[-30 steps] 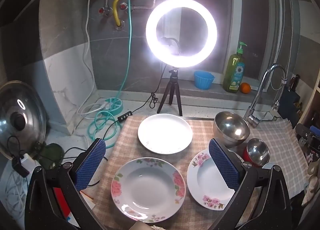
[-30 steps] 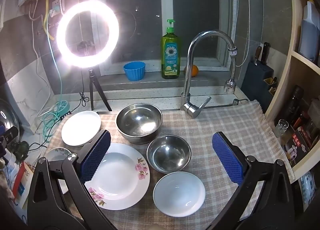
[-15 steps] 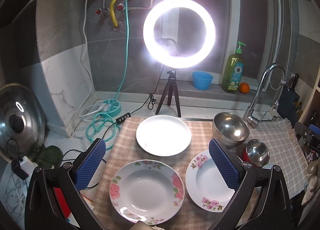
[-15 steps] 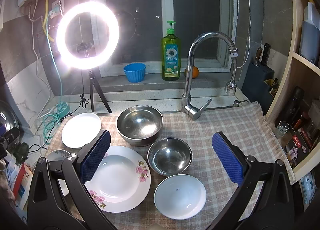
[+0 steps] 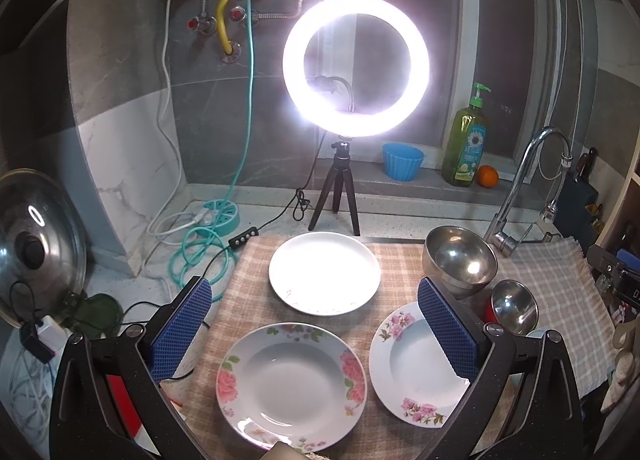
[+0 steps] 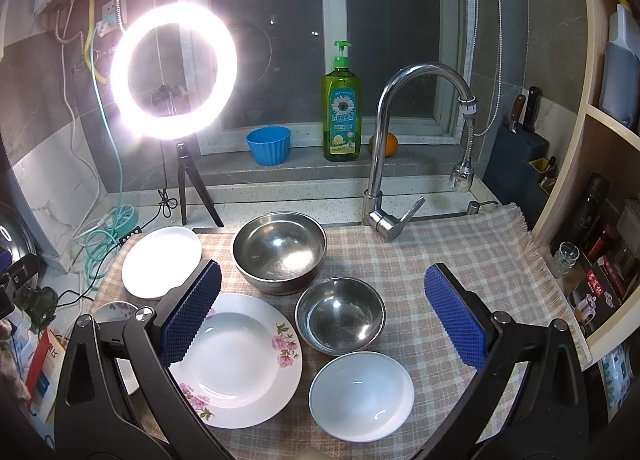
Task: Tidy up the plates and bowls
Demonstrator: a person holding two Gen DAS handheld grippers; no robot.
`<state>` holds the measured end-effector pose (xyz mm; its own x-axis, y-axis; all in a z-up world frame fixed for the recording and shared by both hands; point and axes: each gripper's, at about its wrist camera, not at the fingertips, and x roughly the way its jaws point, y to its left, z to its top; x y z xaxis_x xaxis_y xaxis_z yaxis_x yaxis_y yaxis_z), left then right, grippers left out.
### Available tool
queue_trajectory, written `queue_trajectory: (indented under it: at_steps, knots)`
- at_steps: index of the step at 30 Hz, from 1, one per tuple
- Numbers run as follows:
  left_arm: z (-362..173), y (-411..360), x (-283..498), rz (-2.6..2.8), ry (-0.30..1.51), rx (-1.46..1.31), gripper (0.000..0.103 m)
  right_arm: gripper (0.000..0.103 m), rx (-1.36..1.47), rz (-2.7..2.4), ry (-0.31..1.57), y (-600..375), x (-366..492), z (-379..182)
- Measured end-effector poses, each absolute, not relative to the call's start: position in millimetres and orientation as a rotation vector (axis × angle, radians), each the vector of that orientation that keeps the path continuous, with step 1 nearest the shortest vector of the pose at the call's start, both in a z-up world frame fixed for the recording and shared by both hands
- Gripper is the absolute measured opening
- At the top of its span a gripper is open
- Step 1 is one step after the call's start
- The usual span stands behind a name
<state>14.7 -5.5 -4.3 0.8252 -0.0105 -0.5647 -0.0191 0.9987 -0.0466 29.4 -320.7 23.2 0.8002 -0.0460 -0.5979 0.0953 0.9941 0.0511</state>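
On a checked cloth lie a plain white plate (image 5: 324,272), a floral deep plate (image 5: 291,378) and a second floral plate (image 5: 416,368). A large steel bowl (image 5: 460,260) and a small steel bowl (image 5: 514,306) stand to their right. In the right wrist view I see the large steel bowl (image 6: 279,250), the small steel bowl (image 6: 341,314), a white bowl (image 6: 361,396), a floral plate (image 6: 236,360) and the white plate (image 6: 161,260). My left gripper (image 5: 316,332) is open above the floral deep plate. My right gripper (image 6: 324,316) is open above the small steel bowl. Both are empty.
A lit ring light on a tripod (image 5: 355,67) stands behind the plates, with cables (image 5: 200,244) to its left. A faucet (image 6: 400,147) rises behind the bowls. A soap bottle (image 6: 342,107), blue cup (image 6: 269,143) and orange sit on the sill. A pot lid (image 5: 36,244) leans at left.
Both views have tilted slightly, so the dishes sit a little lower in frame. Nothing on the cloth has moved. Both grippers stay open.
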Motion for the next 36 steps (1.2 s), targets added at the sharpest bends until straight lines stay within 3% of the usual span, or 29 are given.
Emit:
queue_trajectory:
  at_steps: [36]
  knots:
    - [-6.2,-7.8,17.0,0.000,0.607,-0.054,0.102,0.103,0.080,-0.075,0.644,-320.6,31.5,20.3]
